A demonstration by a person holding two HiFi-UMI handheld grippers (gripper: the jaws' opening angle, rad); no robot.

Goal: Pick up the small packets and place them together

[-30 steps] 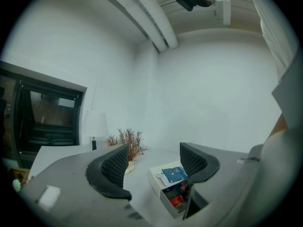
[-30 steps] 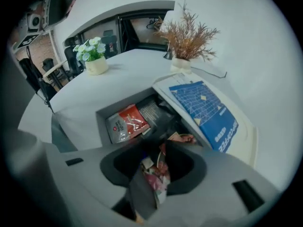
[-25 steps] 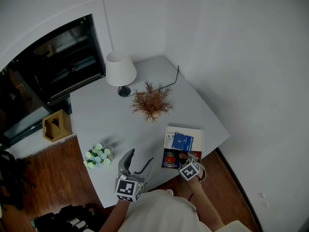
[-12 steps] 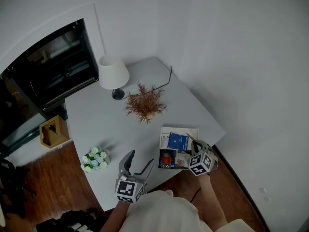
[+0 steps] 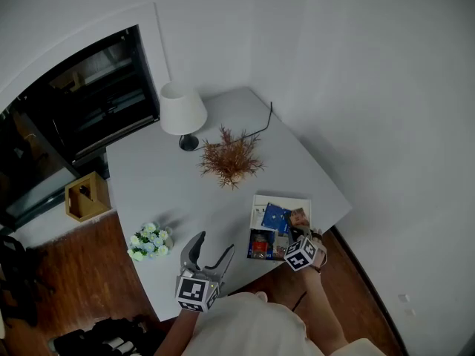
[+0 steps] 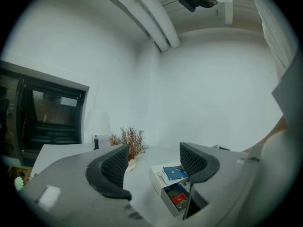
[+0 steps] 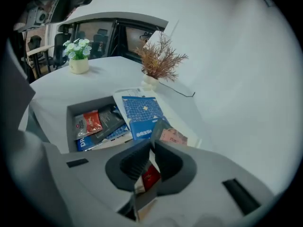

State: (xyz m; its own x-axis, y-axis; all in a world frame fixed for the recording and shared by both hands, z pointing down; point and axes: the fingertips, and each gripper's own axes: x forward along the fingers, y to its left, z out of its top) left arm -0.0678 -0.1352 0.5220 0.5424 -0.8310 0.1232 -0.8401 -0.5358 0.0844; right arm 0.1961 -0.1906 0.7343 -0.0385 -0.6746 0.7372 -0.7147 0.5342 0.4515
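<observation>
A white divided box point(image 5: 260, 202) sits at the table's near right corner, holding a blue packet point(image 5: 277, 217) and a red packet point(image 5: 260, 247). In the right gripper view the blue packet point(image 7: 141, 110) and red packet point(image 7: 89, 122) lie in the box point(image 7: 71, 110). My right gripper point(image 5: 300, 233) hovers over the box's right side. This right gripper point(image 7: 152, 145) pinches a thin small packet point(image 7: 150, 176) with a red patch; its jaws have just been opening slightly, the packet still between them. My left gripper point(image 5: 215, 243) stands open and empty left of the box, also open in its own view point(image 6: 154, 160).
A white lamp point(image 5: 183, 110), a dried plant point(image 5: 231, 158) and a black cable point(image 5: 260, 124) stand at the back of the grey table point(image 5: 171, 191). A small flower pot point(image 5: 151, 239) is near the left front edge. A wooden box point(image 5: 87, 195) sits on the floor at left.
My right gripper lifted out of the box's front compartment, swung out to the right, then came back over the box's right side with the packet. The left gripper stayed put.
</observation>
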